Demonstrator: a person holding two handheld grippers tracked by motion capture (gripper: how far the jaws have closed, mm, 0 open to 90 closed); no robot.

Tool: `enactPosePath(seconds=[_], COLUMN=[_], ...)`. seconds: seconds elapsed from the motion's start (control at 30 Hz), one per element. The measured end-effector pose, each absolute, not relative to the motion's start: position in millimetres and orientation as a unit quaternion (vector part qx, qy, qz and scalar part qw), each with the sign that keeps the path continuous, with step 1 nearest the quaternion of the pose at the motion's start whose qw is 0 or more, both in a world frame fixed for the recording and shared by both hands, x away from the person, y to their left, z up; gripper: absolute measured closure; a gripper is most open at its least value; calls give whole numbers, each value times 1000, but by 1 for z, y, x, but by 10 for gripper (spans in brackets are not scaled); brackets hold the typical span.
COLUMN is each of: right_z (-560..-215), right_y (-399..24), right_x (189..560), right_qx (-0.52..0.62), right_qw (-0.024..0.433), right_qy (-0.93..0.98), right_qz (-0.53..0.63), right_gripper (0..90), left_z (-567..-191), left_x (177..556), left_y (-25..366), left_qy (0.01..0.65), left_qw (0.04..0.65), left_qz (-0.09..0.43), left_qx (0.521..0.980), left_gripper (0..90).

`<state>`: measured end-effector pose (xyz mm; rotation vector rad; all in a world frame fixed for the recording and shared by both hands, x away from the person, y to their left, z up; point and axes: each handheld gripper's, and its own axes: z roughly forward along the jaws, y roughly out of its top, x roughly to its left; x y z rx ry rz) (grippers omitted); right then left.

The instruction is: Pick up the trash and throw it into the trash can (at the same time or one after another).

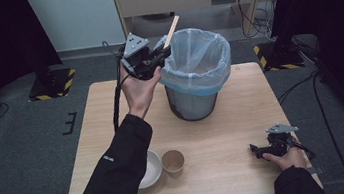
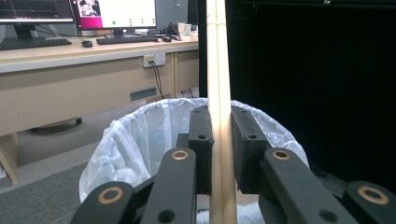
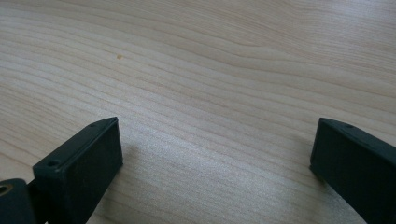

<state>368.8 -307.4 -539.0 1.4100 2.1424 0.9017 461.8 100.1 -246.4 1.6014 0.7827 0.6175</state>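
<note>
1. High view: the left gripper (image 1: 162, 55) is raised beside the near-left rim of the bin (image 1: 192, 74), which stands toward the far edge of the tabletop (image 1: 225, 135), about midway along it.
2. Its jaws are clenched on a pair of wooden chopsticks (image 1: 171, 30) that slant up and away above the bin's rim.
3. The bin is lined with a white bag (image 1: 200, 55) whose pale blue hem folds down over the outside of the rim.
4. Left gripper view: the chopsticks (image 2: 218, 93) run straight up between the two black pads, pressed from both sides, with the bag's (image 2: 135, 140) open mouth just behind and below them.
5. Behind the bin in that view stands a desk (image 2: 70, 79) with monitors and keyboards on it.
6. High view: the right gripper (image 1: 257, 150) lies low on the tabletop near the near right corner, held by the person's right hand (image 1: 288, 154).
7. Right gripper view: its jaws stand wide apart and released, grasping nothing, with bare wood grain (image 3: 210, 93) between them.
8. High view: a paper cup (image 1: 173, 161) stands near the near edge, left of the middle, just beside a white bowl (image 1: 151, 167) that the left sleeve (image 1: 115, 180) partly covers.
</note>
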Motion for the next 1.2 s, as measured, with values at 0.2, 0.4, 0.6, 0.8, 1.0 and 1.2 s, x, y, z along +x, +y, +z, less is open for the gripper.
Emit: enactPosePath(seconds=[0.2, 0.4, 0.6, 0.8, 1.0, 1.2], right_z=[-539, -539, -539, -539, -539, -539], right_y=[-307, -307, -307, -307, -307, -307], right_x=[369, 369, 369, 369, 369, 369], right_qx=[507, 507, 507, 507, 507, 507], right_qw=[209, 209, 209, 209, 209, 209], right_qy=[771, 771, 771, 771, 772, 772], right_qz=[324, 324, 323, 324, 322, 322], right_gripper=[23, 23, 22, 22, 20, 20], left_z=[-242, -238, -235, -231, -228, -226], left_x=[469, 477, 485, 496, 506, 516], left_y=[91, 82, 75, 68, 57, 46], left_qy=[331, 329, 326, 325, 323, 319], left_qw=[591, 589, 587, 589, 583, 584], left_qz=[262, 263, 268, 273, 276, 277], left_qx=[688, 690, 691, 688, 693, 693], left_gripper=[796, 796, 796, 796, 796, 796])
